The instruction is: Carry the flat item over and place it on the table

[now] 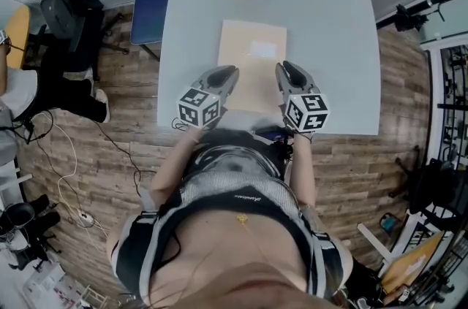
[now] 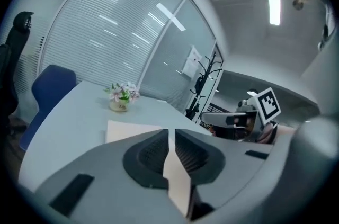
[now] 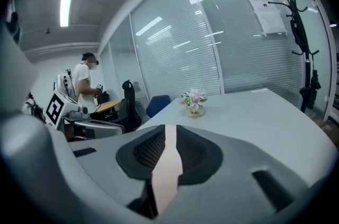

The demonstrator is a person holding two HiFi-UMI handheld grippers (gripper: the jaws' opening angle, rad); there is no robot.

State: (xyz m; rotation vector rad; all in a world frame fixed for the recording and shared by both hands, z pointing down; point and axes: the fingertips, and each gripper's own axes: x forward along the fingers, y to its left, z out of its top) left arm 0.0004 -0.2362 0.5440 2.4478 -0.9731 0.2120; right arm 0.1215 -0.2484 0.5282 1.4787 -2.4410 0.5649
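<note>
On table, flat item, clamped in left hand-held gripper

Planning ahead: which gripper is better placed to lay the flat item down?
Neither alone: left gripper and right gripper each clamp the flat item at its near edge over the table; probably both.

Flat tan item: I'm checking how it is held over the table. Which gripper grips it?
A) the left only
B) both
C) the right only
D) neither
B: the left gripper and the right gripper each show an edge of the flat tan item pinched between their jaws.
</note>
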